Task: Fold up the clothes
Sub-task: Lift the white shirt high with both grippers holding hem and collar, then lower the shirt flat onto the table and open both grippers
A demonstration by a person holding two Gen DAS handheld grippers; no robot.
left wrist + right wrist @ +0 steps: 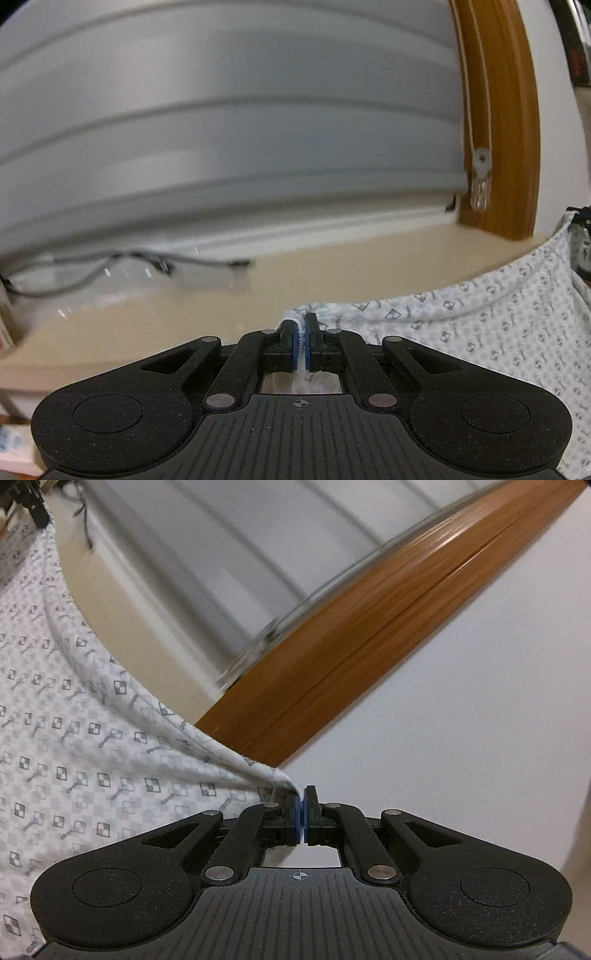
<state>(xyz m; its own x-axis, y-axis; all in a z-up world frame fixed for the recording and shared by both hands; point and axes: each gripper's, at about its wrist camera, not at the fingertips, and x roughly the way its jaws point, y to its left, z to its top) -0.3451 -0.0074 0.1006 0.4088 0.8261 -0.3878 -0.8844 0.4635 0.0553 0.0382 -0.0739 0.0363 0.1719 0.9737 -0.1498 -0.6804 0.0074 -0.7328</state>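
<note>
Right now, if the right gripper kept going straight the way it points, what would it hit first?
Probably the plain white wall; the right gripper points at it, just right of the wooden frame. Depth is unclear.

A room in a home is being suggested: a window is being covered by grey slatted blinds with a pull cord, framed in wooden trim, above a beige sill and beside white walls.

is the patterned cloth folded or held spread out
Spread: the patterned cloth stretches between the left gripper and right gripper, each pinching an edge.
</note>
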